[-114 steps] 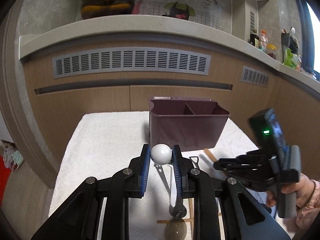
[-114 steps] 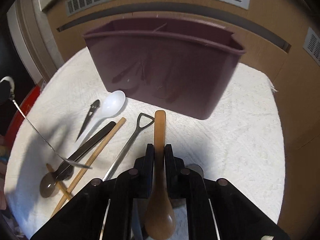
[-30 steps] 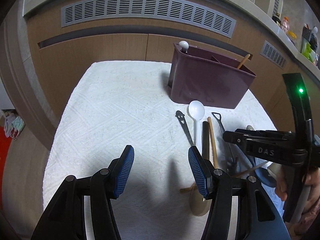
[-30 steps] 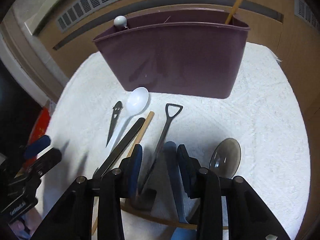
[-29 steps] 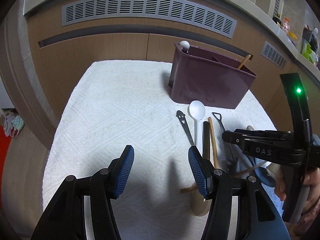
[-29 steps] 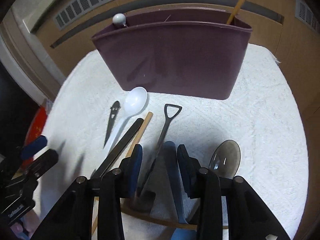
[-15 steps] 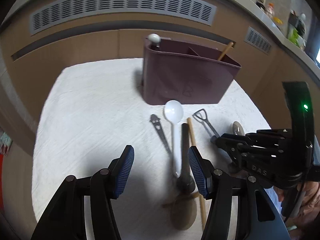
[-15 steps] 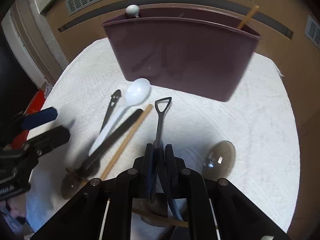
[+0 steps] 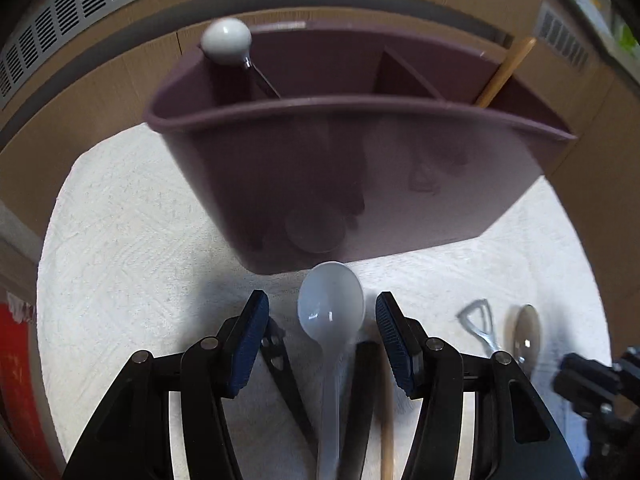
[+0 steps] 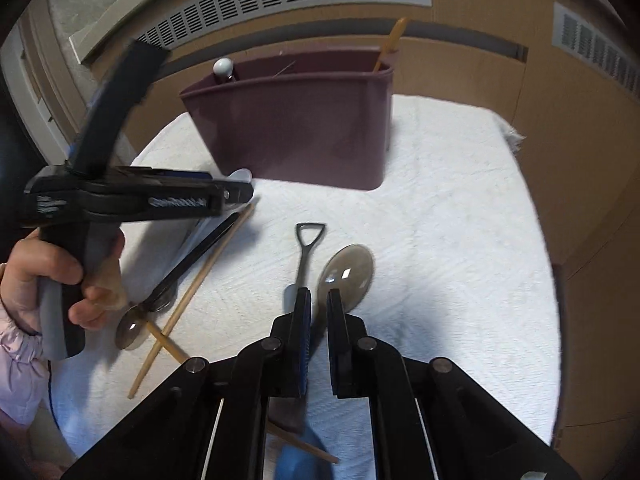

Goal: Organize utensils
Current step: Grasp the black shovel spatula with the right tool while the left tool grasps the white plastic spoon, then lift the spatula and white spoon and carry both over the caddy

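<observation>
Crowding looked the main hazard: the white spoon [image 9: 330,308] lay on the towel [image 9: 120,248] hard against a black utensil [image 9: 362,392] and a wooden chopstick [image 9: 386,432], so a closing left gripper [image 9: 320,340] could well pinch or drag its neighbours. Its jaws stood half open, straddling the spoon's bowl without touching it, just before the maroon caddy [image 9: 360,184]. The right gripper [image 10: 319,300] was clamped nearly shut on the shovel-handled utensil [image 10: 306,248], which could slip or snag the smoky spoon [image 10: 348,272] beside it, toward the towel's near edge.
</observation>
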{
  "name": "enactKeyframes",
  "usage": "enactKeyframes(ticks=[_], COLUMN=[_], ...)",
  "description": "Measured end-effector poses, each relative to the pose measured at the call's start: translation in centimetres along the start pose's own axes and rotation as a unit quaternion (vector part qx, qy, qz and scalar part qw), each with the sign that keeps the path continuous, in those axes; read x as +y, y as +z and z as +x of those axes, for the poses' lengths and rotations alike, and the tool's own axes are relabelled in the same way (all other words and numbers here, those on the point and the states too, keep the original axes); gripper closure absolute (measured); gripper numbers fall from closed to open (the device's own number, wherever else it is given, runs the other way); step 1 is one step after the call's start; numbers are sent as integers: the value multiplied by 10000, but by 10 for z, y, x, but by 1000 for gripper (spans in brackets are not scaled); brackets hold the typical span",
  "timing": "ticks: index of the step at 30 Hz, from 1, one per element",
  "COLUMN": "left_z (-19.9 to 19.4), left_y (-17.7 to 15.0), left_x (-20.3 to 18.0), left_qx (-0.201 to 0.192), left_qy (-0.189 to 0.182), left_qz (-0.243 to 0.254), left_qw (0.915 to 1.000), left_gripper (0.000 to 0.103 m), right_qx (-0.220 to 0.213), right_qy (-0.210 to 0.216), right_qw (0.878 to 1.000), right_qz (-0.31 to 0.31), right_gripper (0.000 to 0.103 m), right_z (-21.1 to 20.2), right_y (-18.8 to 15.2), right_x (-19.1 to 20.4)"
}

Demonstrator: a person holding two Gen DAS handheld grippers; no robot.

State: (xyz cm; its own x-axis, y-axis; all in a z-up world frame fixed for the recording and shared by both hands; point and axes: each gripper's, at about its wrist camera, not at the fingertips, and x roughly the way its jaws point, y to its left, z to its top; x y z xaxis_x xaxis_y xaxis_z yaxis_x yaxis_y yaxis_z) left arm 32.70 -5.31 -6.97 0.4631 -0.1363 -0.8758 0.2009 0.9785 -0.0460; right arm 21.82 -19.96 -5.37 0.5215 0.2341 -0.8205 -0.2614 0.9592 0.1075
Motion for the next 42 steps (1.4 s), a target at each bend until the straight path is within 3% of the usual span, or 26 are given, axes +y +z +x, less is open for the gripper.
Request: enactKeyframes(ticks=[2,4,8,12,16,22,26,37,40,42], left_z=[2,0,-25,-59,-94,-117,-123,-153,-173,-198], left_y=[1,-2,-19,-39,-57,-69,-77,-78,-65,-49], left_x=[-1,-2,1,16,33,52,54,37,28,20], left_qx=[-88,-230,-800,-1216,-1651,-1827,-1914,-2284,-2535,-2951], left_qy=[98,40,-63,-213,-281,-359,-314,-637,-882,-912], left_qz=[-11,22,90,-197,-422,-665,-822,-842,-777,-637], left_qw=[9999,9997,9967,9922,9850,9803,9776,9678,9602,9490], left_gripper=[48,69,68,68,68,68,68,68,68,68], right_qx=[-56,-57,66,192,293,574,486,-630,-999,-1333], right_qy=[40,118,205,361,194,-180,-291,290,510,693], right_qw=[10000,9999,9997,9992,9992,9980,9980,9976,9935,9883], right_qz=[57,70,-65,-25,-163,-179,-271,24,194,279], right_gripper=[93,88,86,86,86,86,98,98,98,101], right_z=[-2,-5,0,11,31,60,56,-33,-59,-82], right_y=[1,2,6,14,23,31,27,17,22,32], right_x=[-3,-5,1,7,18,26,29,13,11,10])
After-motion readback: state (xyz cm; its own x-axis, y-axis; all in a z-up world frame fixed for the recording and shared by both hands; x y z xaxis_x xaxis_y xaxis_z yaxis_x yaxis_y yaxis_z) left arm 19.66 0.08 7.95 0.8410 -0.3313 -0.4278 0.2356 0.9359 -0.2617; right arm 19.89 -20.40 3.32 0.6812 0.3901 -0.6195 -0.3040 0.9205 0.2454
